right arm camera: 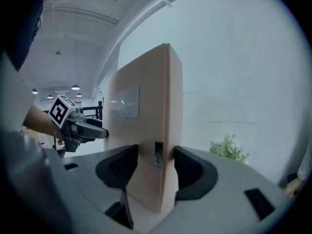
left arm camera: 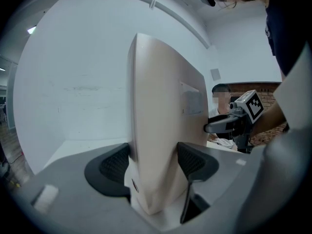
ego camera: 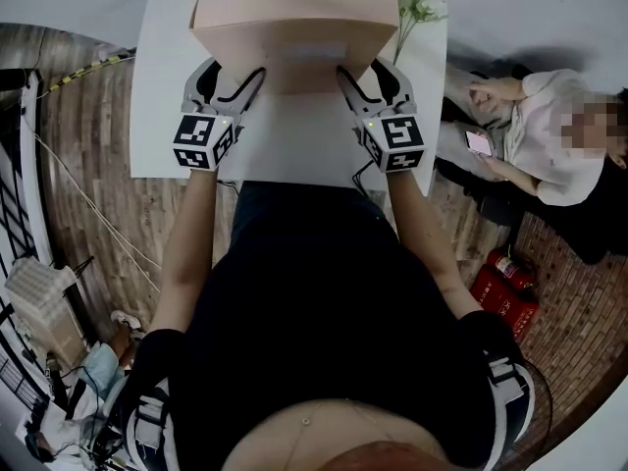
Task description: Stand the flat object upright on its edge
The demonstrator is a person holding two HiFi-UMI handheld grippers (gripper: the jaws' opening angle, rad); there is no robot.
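On the white tabletop (ego camera: 285, 145) the flat beige box (ego camera: 294, 27) is already raised. Its broad face is turned toward the person and its long lower edge is down at the tabletop's surface. The left tongs (ego camera: 235, 72) are clenched on the box's left edge and the right tongs (ego camera: 365, 72) on its right edge. In the left gripper view and the right gripper view the slab rises straight up between the dark pads, which press on both of its faces (no gap shows on either side).

The main lift looks done, since the box reads as upright or very nearly so in all three views. A small green plant (ego camera: 417, 3) stands just behind the box's right corner, apart from it.

What is left, by my reading, is the settling. The lower edge must sit flat and square under the box, the lean must be taken out, and both tongs must then let go without knocking it. Whether the box's weight is already on the tabletop or carried by the tongs cannot be told, because the bottom edge is hidden behind the tongs' bodies. The box is thick enough that it should stand alone once released, though a release by one side first could tip it.
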